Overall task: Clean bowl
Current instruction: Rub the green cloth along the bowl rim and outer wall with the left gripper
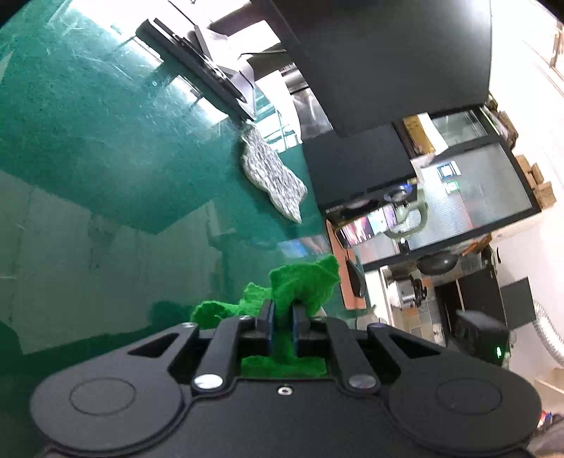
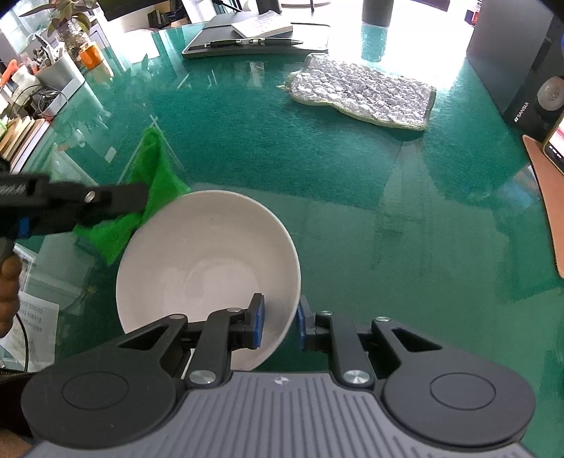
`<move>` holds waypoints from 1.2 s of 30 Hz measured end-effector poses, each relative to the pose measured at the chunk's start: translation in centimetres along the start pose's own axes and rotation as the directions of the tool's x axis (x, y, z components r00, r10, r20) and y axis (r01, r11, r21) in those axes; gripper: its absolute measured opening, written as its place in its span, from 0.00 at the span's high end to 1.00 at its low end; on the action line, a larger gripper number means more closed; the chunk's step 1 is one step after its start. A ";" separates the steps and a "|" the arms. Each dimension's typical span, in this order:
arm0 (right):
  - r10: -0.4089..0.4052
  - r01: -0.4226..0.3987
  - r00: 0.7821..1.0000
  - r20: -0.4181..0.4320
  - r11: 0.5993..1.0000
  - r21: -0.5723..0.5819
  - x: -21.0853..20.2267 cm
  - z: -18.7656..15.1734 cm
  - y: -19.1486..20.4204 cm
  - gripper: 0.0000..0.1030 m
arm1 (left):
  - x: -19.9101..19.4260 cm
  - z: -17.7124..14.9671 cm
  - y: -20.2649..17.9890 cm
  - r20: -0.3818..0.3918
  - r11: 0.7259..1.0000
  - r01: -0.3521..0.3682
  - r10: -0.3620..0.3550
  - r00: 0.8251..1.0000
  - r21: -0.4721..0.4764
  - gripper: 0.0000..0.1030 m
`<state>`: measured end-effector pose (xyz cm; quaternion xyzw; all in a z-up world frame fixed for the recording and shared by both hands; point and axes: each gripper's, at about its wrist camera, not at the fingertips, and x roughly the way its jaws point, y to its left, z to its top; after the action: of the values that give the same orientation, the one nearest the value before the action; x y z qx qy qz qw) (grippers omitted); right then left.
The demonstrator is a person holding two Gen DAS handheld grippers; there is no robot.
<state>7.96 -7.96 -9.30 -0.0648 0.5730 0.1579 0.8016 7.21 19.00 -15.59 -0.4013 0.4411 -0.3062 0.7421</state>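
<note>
Green glass-topped table (image 2: 352, 211), white bowl (image 2: 208, 267) at lower centre, right gripper (image 2: 280, 322) clamped on its rim, left gripper (image 1: 282, 317) pinched green cloth (image 1: 303, 282) beside bowl, grey mat (image 2: 363, 93) upper right, speaker (image 2: 528, 88) at right edge.

Clutter lying around a green glass tabletop (image 2: 352, 197)

A grey quilted mat (image 2: 366, 93) is lying flat near a black speaker (image 2: 525, 77); a pen (image 2: 253, 42) is resting on a dark notebook (image 2: 225, 44), and a potted plant (image 2: 67, 24) is standing at the far left.
</note>
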 end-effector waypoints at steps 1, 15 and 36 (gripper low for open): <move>0.003 -0.003 1.000 0.003 1.000 0.004 0.0 0.0 -0.1 0.83 | -0.3 -0.6 0.0 -0.011 1.000 0.000 0.000 1.000 0.001 0.90; 0.026 -0.025 1.000 0.007 0.998 -0.057 0.3 0.0 0.4 0.83 | 0.6 -0.1 0.6 -0.017 1.000 -0.007 0.007 1.000 -0.010 0.78; 0.038 -0.038 0.999 0.002 0.999 -0.039 0.3 0.1 0.5 0.83 | -1.2 -3.8 0.8 -0.083 0.999 -0.003 -0.001 0.997 -0.048 0.70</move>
<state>8.02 -7.41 -9.50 -0.0693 0.5697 0.1842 0.7979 3.39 19.11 -16.95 -0.4059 0.4790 -0.3116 0.7132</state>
